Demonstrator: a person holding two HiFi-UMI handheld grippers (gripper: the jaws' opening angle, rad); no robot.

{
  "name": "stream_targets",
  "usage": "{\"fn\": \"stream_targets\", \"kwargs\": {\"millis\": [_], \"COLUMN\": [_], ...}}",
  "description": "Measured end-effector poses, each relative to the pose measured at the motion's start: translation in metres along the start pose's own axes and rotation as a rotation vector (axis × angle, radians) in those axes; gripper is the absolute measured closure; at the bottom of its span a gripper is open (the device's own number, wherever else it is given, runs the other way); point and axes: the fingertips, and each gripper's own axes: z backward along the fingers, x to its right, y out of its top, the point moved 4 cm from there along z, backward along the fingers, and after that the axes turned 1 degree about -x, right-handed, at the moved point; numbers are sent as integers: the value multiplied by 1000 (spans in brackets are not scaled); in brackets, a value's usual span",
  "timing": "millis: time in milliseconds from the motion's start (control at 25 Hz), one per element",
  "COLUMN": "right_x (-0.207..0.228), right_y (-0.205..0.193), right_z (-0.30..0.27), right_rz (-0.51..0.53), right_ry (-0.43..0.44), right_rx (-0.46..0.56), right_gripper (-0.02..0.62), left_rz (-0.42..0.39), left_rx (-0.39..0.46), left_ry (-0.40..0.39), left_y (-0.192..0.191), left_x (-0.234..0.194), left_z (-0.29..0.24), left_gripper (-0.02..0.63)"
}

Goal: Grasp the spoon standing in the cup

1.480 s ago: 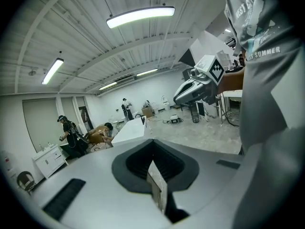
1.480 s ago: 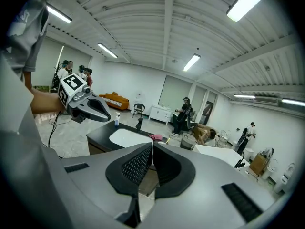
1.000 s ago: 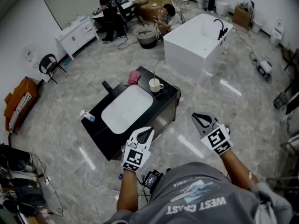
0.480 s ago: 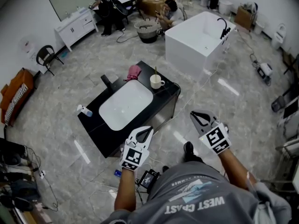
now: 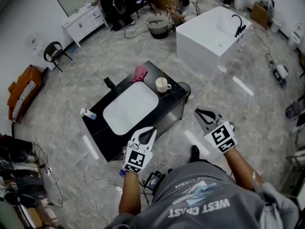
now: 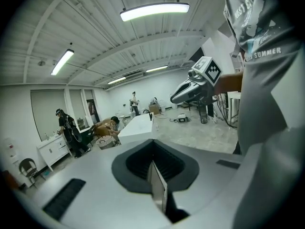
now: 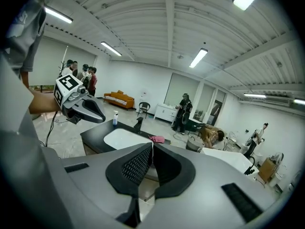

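Observation:
A white cup (image 5: 163,85) stands on the far right corner of a black vanity (image 5: 171,101), and a thin spoon (image 5: 161,75) stands upright in it. Both grippers hover in front of the vanity, well short of the cup. My left gripper (image 5: 152,130) is shut and empty, its jaws meeting in a line (image 6: 152,162). My right gripper (image 5: 198,111) is off to the vanity's right, shut and empty too (image 7: 152,144). In the right gripper view the jaws hide the cup, and the left gripper (image 7: 84,107) shows at the left.
The vanity holds a white basin (image 5: 130,107), a black faucet (image 5: 109,83), a pink cloth (image 5: 139,73) and a small bottle (image 5: 88,113). A white bathtub (image 5: 214,35) stands behind it. People (image 5: 112,1) work at the back. Cables and a small device (image 5: 155,180) lie by my feet.
The vanity and cup have drifted lower and nearer in the head view as I step forward. Both grippers came along with me, still shut and empty.

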Motion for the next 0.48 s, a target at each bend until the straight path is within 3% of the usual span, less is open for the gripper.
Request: {"fn": "stream_targets", "kwargs": {"millis": [480], "right_x": [72], "right_y": [-10], "right_z": [-45], "right_rz": [11], "right_ry": [116], "right_rx": [47], "right_gripper": [561], "left_rz": [25], "left_rx": [-56], "left_ry": [105], "left_y": [25], "left_x": [-21], "left_z": [-60], "left_gripper": [604]}}
